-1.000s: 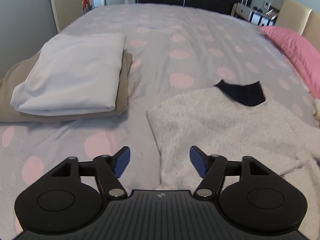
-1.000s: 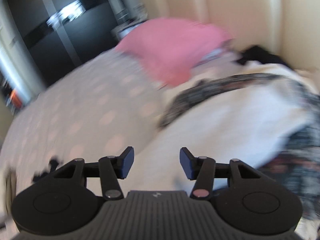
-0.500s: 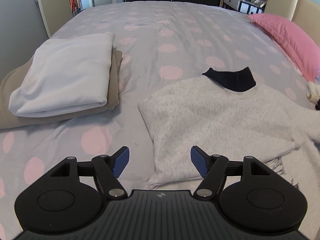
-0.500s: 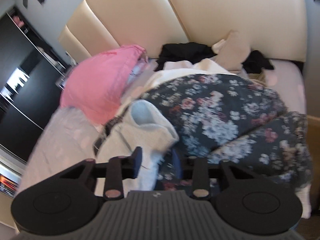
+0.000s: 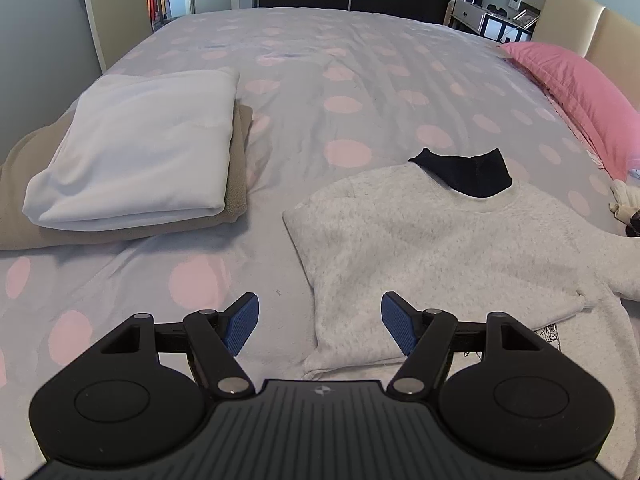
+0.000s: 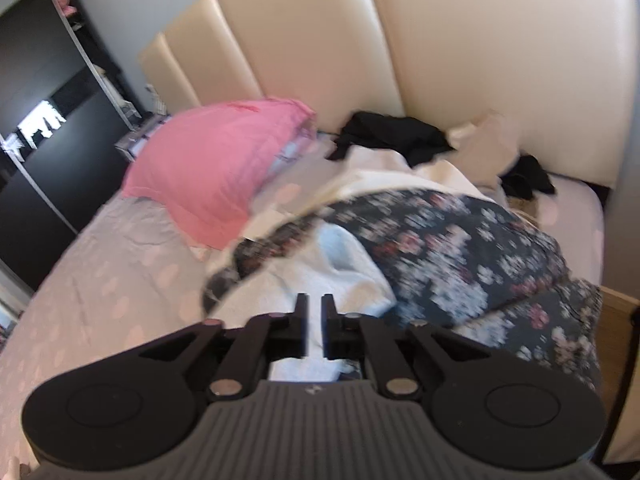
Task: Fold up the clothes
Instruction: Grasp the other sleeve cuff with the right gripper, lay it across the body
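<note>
A pale grey fuzzy sweater (image 5: 420, 248) with a black collar (image 5: 468, 172) lies flat on the dotted bedspread (image 5: 340, 80). My left gripper (image 5: 320, 322) hovers open over the sweater's near left edge, its blue pads (image 5: 242, 324) empty. In the right wrist view, my right gripper (image 6: 315, 308) is closed to a narrow gap on a pale fuzzy sleeve (image 6: 344, 264). The sleeve lies against a dark floral garment (image 6: 460, 248). This view is blurred.
A folded white cloth (image 5: 136, 148) sits on a folded tan one (image 5: 238, 184) at the left. A pink pillow (image 5: 580, 100) lies by the cream headboard (image 6: 440, 60). Black clothes (image 6: 396, 136) and other loose garments are heaped near the headboard.
My right gripper swung from the open bed to the clothes heap and closed on the pale sleeve. My left gripper drew back slightly from the sweater, staying open.
</note>
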Available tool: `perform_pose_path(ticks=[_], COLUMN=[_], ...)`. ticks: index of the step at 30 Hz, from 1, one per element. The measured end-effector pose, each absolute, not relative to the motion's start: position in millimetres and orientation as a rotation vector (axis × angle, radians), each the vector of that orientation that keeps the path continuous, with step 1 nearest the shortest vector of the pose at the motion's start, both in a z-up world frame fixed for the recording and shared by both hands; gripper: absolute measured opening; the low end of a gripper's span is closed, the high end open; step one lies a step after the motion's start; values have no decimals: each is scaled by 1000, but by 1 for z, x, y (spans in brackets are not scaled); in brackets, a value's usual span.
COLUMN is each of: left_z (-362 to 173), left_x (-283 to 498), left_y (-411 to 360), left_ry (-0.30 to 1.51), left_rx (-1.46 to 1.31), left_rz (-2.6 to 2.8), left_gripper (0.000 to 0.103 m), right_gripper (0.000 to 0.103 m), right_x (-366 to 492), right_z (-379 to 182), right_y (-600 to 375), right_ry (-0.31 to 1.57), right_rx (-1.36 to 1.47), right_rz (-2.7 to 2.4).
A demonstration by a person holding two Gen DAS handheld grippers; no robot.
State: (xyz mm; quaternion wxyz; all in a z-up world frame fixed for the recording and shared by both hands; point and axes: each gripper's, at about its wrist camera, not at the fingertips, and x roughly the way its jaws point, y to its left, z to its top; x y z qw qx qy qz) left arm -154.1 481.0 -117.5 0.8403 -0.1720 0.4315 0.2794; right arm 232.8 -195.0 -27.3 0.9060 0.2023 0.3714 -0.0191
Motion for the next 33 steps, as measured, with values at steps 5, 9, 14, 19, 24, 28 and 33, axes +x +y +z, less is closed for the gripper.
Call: perform_pose_path(ticks=[5,9,14,19,24,28,33], left_z=[-119,-121,-124,-126,-123,-121,-113], left_x=[-158,-159,-156,-154,-152,-151,-158], left_y=[484,485,484,487,488,489,490], left_ry=[917,930,946,952,934,920,893], left_rx=[-363,-364,-350,-346,-360,-370,-385], left_rz=[603,613,614,620,613,608,601], left_gripper=[67,67,67,67,67,67,67], right_gripper=[46,46,36,10,10,10,10], right_x=[231,235,247,250,235,220,195], right_z=[-50,-62,-69,-54,-3,45,90], right_y=[-215,-221,-219,-201,-157,-93,12], right_ry=[785,768,740,710,626,566,514], right_rx=[494,538,567,469,409,375,276], right_rz=[-83,-81,-52,-14,157,334,553])
